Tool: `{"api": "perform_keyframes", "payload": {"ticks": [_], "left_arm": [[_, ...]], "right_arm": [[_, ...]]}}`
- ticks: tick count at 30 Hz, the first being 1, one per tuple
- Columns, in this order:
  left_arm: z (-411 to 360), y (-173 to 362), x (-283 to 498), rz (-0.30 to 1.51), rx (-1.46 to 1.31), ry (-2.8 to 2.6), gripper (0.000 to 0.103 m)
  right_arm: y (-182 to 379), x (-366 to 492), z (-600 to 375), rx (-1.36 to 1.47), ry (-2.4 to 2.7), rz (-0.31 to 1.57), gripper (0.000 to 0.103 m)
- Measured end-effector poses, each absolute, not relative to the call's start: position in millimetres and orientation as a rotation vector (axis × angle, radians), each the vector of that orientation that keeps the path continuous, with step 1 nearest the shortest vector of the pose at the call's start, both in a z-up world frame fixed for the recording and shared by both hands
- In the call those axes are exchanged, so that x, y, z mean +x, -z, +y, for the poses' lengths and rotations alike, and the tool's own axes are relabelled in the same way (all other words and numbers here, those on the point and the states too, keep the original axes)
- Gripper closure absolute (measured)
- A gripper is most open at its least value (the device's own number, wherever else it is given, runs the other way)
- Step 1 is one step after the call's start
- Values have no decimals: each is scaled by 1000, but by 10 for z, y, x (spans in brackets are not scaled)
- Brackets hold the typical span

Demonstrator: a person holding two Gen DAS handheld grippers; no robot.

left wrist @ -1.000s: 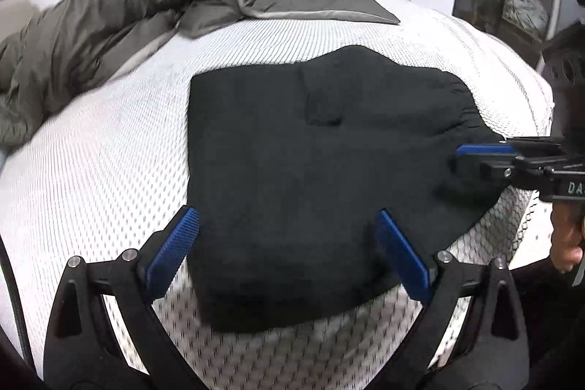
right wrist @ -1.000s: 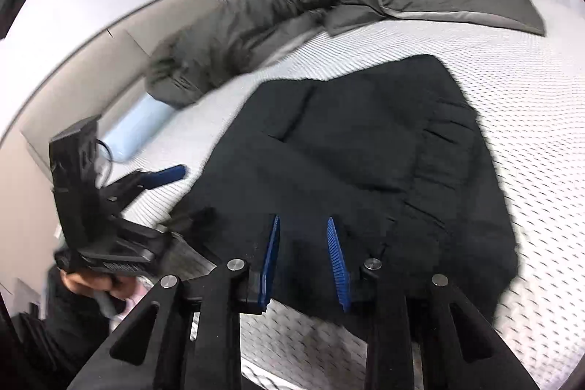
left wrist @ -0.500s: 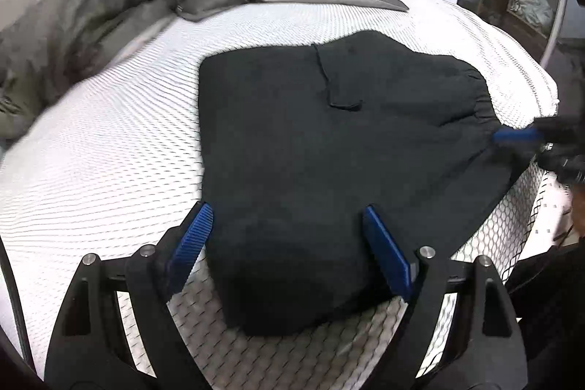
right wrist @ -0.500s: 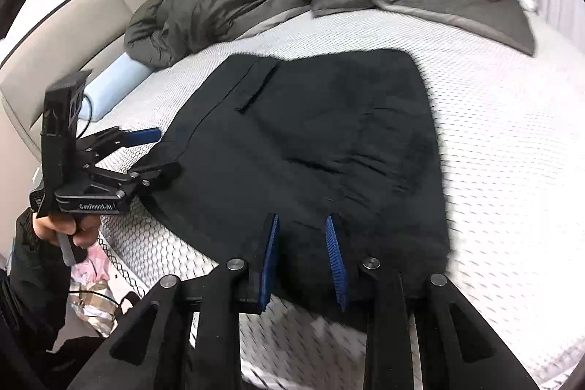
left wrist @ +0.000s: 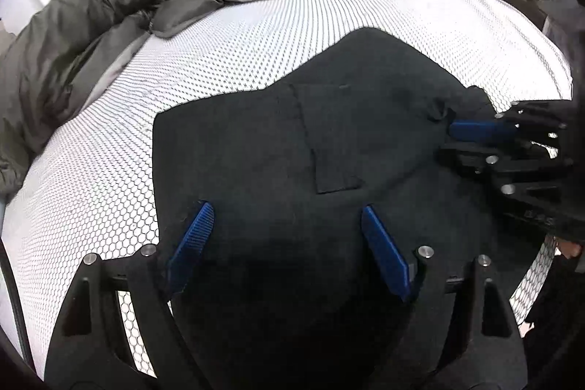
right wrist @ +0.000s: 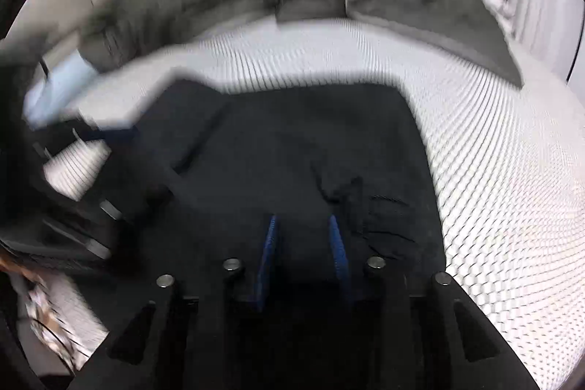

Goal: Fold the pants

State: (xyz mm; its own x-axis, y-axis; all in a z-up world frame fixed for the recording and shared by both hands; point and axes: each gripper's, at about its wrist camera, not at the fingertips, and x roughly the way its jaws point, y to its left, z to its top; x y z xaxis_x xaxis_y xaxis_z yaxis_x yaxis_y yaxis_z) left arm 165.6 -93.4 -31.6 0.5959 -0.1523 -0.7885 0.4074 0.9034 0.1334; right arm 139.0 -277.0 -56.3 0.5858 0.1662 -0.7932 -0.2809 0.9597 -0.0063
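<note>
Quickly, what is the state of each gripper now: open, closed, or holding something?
Left gripper: open, jaws wide apart over the pants, holding nothing.
Right gripper: jaws narrow, partly open; whether it holds the pants cannot be told.

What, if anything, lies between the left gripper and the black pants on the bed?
Nothing visible does: the left gripper hangs open directly over the pants, only dark cloth between its fingers. The grey duvet lies farther back.

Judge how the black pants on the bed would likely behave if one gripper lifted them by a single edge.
The black pants would probably droop: they lie flat and already pucker near the right gripper. They look soft and thick, so likely not slippery against the textured mattress cover. The folded layers may slide apart, since nothing pins them.
</note>
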Motion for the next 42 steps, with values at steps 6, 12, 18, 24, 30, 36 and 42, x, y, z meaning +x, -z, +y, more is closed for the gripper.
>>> {"api": "perform_keyframes", "payload": {"ticks": [6, 12, 18, 24, 30, 36, 42], "left_arm": [[-761, 236, 1597, 884, 247, 314, 19], [-788, 21, 1529, 821, 277, 321, 19], [-365, 243, 1633, 875, 134, 211, 14], [-13, 35, 1142, 798, 0, 184, 14], [-343, 215, 1039, 850, 149, 206, 14], [-201, 356, 999, 889, 63, 240, 11], [70, 277, 918, 855, 34, 202, 10]], "right_arm": [[344, 1312, -3083, -3, -290, 877, 80], [92, 1025, -3171, -2, -326, 786, 63], [325, 833, -3611, -93, -176, 909, 35], [115, 420, -3838, 45, -229, 849, 35], [285, 483, -3363, 55, -380, 914, 35], [283, 377, -3562, -34, -284, 948, 31], [126, 223, -4051, 227, -335, 882, 29]]}}
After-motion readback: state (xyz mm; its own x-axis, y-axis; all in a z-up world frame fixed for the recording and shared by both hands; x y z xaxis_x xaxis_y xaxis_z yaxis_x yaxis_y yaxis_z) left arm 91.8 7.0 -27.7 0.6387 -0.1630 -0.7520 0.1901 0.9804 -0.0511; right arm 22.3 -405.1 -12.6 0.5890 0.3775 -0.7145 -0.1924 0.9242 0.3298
